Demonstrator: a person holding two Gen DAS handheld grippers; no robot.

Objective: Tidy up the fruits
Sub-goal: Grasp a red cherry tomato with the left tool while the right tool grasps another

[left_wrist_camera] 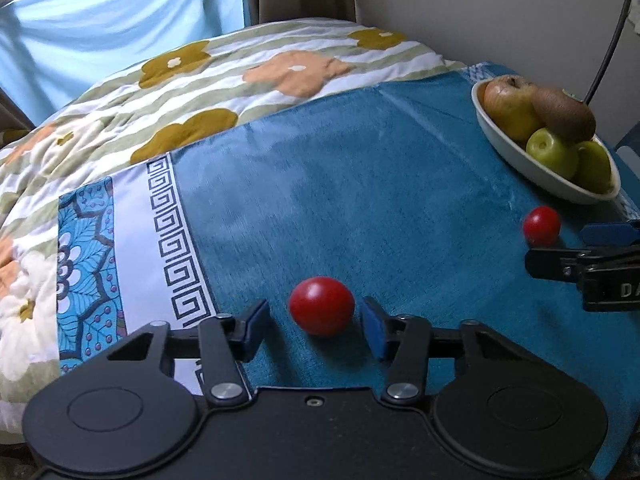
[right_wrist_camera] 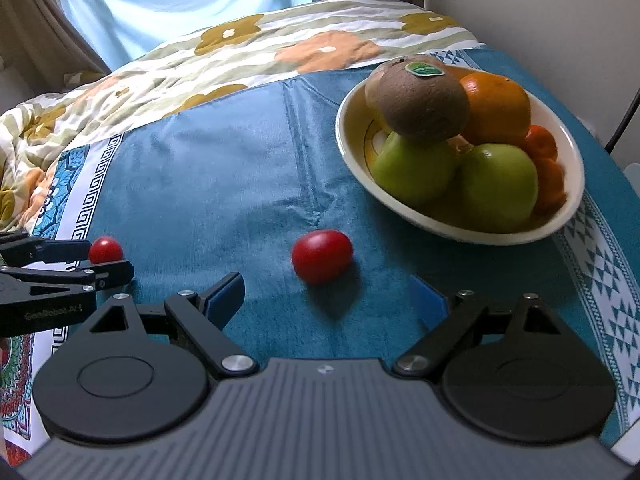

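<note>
A red cherry tomato [left_wrist_camera: 322, 306] lies on the blue cloth [left_wrist_camera: 360, 184] between the pads of my left gripper [left_wrist_camera: 314, 303]. A thin gap shows on each side of it, so the pads do not press. The right wrist view shows this tomato [right_wrist_camera: 105, 250] between the left gripper's [right_wrist_camera: 111, 259] fingers. A second tomato [right_wrist_camera: 322, 256] lies just ahead of my right gripper [right_wrist_camera: 327, 286], which stands wide open and empty. That tomato [left_wrist_camera: 542, 226] and the right gripper [left_wrist_camera: 556, 246] show at the right of the left wrist view.
A cream bowl [right_wrist_camera: 352, 160] at the right holds a kiwi [right_wrist_camera: 416, 104], green apples [right_wrist_camera: 416, 172], an orange [right_wrist_camera: 500, 100] and tangerines. A floral quilt [left_wrist_camera: 240, 80] lies behind the cloth, before a blue curtain. A wall and a dark cable [left_wrist_camera: 604, 60] are on the right.
</note>
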